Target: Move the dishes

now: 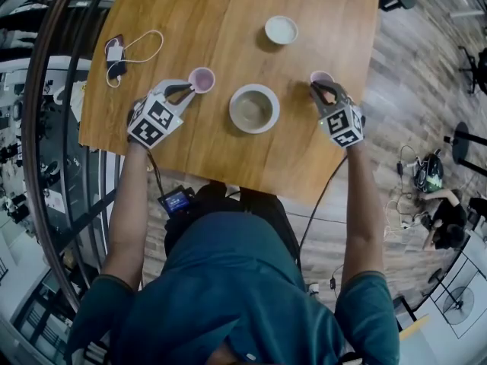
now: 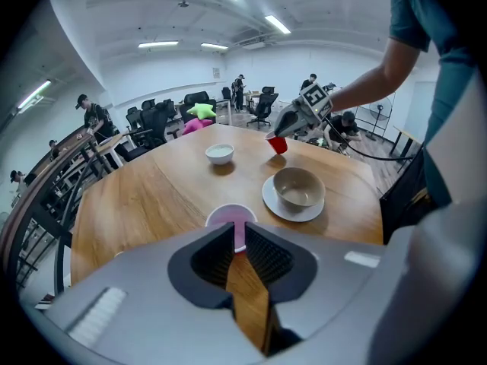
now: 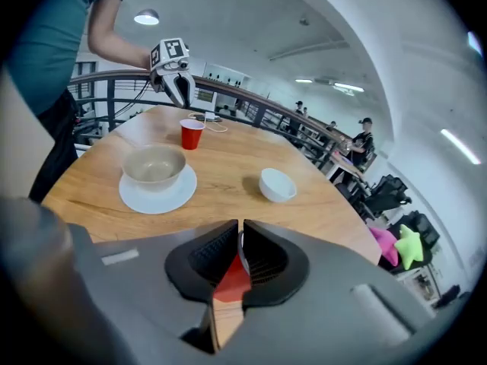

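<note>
Left gripper [image 1: 189, 90]: clamps left cup [image 1: 202, 78] rim
Right gripper [image 1: 323, 91]: clamps right cup [image 1: 321, 76] rim
Bowl [image 1: 254, 106]: on plate [image 1: 236, 122], between cups
Small bowl [image 1: 281, 30]: far side

Phone [image 1: 116, 68] with a white cable [image 1: 161, 42] looped beside it sits near the wooden table's [image 1: 190, 14] left edge. Office chairs [image 2: 160, 120] and a green star plush [image 2: 202, 110] further back, lol.

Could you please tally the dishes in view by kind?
Red cups: 2, the left red cup and the right red cup
Bowls: 2, the beige bowl and the small white bowl
Plates: 1, the white plate
Total: 5
</note>
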